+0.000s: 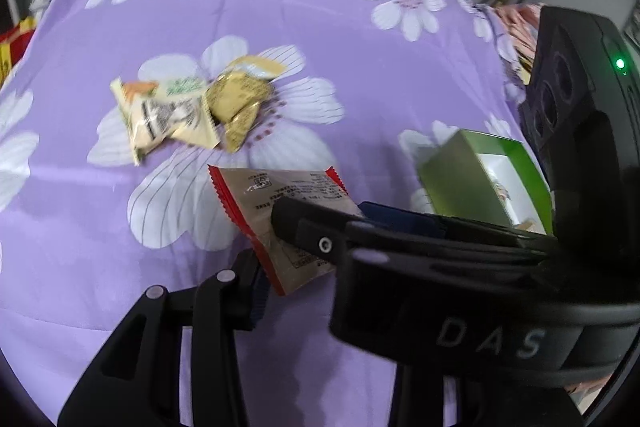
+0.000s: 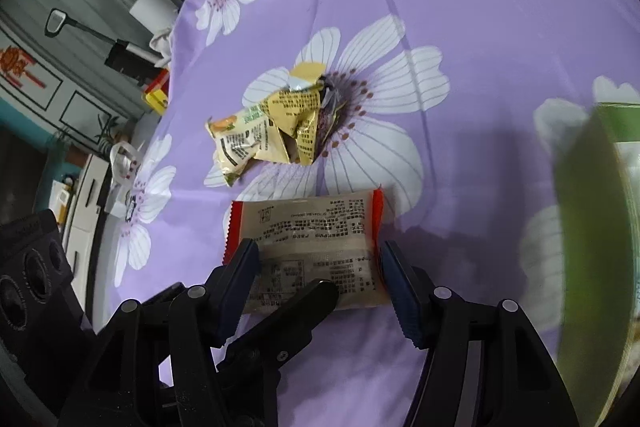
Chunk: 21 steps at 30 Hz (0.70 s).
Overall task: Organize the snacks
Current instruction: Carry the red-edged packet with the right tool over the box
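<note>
Right tool (image 2: 316,271): jaws closed on red-edged packet (image 2: 308,227). Left tool (image 1: 266,251): apparently pinching the same packet. Yellow wrappers (image 2: 272,131) lie beyond; green box (image 2: 592,227) right.

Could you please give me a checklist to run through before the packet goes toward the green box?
1. Right gripper pads on both ends of the red-edged packet: ok.
2. Left gripper grip on the packet: cannot tell, one finger hidden.
3. Packet lifted off the purple cloth: ok.
4. Green box open: ok.
5. Room left inside the box: cannot tell.
</note>
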Available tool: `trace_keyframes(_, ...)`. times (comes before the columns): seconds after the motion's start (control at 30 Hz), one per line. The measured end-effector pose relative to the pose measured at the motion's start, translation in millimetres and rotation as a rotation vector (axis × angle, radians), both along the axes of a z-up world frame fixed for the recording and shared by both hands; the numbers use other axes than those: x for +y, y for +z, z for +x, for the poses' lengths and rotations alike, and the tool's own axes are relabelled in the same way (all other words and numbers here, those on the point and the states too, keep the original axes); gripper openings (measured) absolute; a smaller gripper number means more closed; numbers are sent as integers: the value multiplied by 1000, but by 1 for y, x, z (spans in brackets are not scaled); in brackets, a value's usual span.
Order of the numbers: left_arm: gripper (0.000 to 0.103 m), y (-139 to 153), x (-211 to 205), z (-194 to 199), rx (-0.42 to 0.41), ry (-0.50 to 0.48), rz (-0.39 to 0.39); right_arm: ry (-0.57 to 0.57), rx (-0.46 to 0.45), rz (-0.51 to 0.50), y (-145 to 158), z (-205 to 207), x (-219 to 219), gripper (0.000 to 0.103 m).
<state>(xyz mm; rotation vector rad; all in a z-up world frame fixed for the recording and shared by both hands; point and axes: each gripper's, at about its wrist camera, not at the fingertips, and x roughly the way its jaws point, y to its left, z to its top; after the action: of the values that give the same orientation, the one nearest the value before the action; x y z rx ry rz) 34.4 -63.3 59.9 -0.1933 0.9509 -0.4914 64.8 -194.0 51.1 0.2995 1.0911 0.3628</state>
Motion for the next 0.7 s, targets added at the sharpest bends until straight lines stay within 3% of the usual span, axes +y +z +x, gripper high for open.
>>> trace_keyframes(0.3, 37, 34, -27, -25, -128, -118, -50, -101, -120, -37, 42, -38, -29, 66)
trace_keyframes(0.53, 37, 56, -76, -33, -191, -232, -82, -214, -194, -82, 72, -62, -75, 66)
trace_keyframes(0.7, 37, 66, -114, -39, -219, -317, -62, -308, -223, -60, 83, -77, -115, 66)
